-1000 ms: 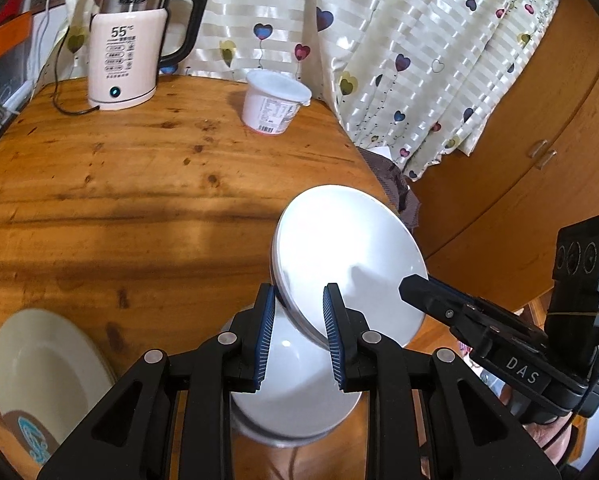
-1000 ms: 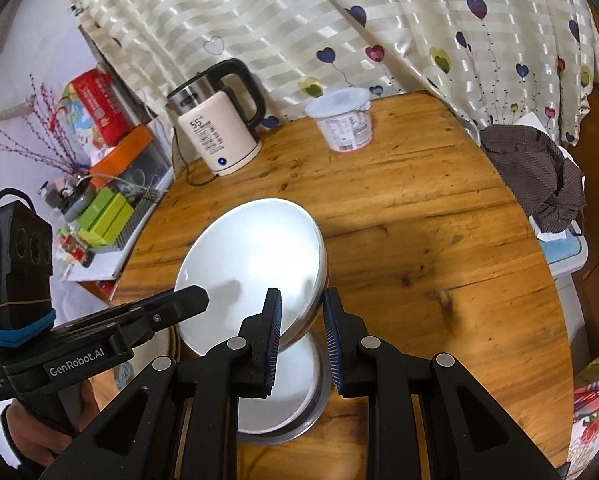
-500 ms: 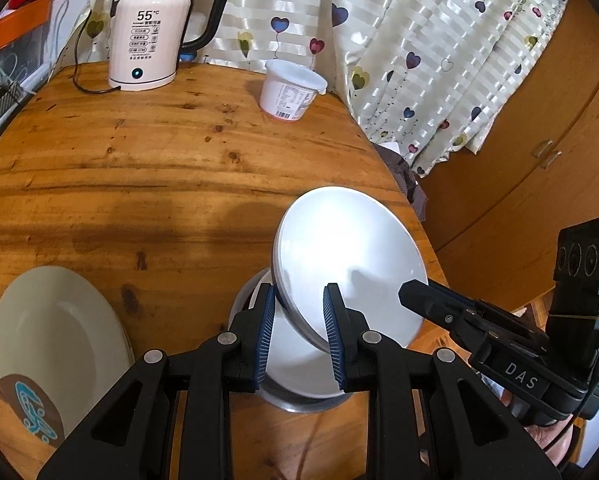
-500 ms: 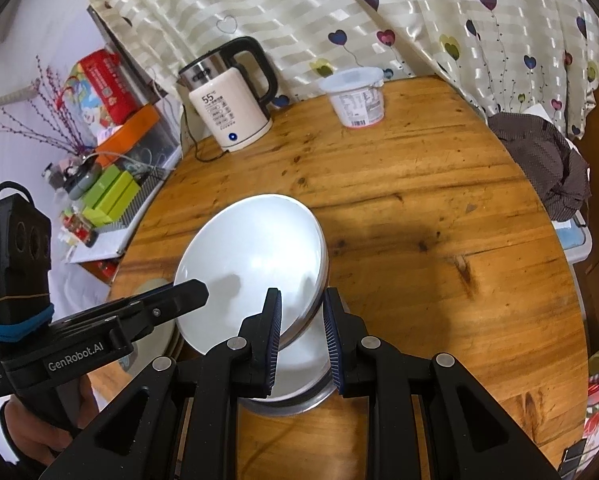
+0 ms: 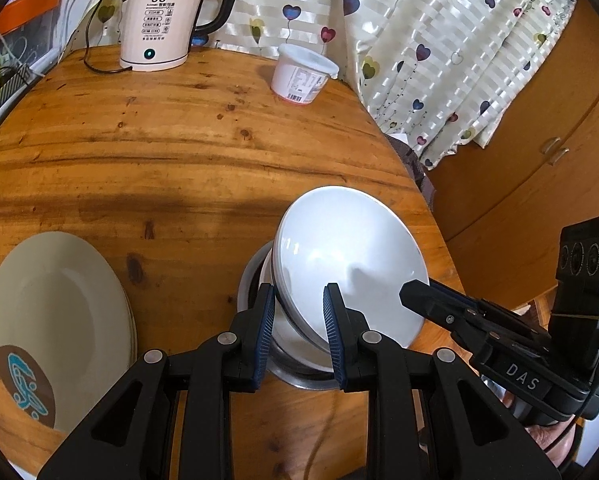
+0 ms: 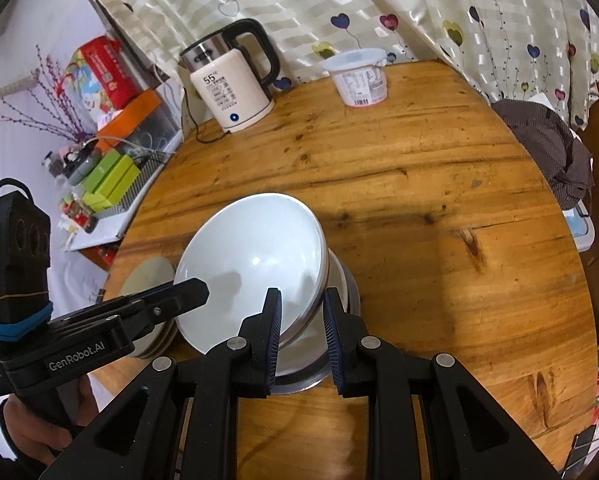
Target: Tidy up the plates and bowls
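Note:
A white bowl (image 5: 351, 264) is held tilted between both grippers, just above a steel bowl (image 5: 295, 372) with a white bowl nested in it. My left gripper (image 5: 299, 312) is shut on the white bowl's left rim. My right gripper (image 6: 301, 312) is shut on its right rim (image 6: 319, 280). The white bowl (image 6: 251, 264) and the steel bowl (image 6: 339, 288) under it also show in the right wrist view. A cream plate stack (image 5: 55, 320) with a blue-brown mark lies at the left; it is partly hidden behind the left gripper in the right wrist view (image 6: 147, 280).
A round wooden table (image 5: 179, 152) holds a pink kettle (image 5: 159, 28) with its cord and a white lidded tub (image 5: 303, 76) at the back. A heart curtain (image 5: 439, 40) hangs behind. A dark cloth (image 6: 547, 152) and a cluttered shelf (image 6: 111, 168) flank the table.
Both grippers have lowered the white bowl closer to the steel bowl stack. The tilt of the bowl has stayed about the same. Both grips are unchanged.

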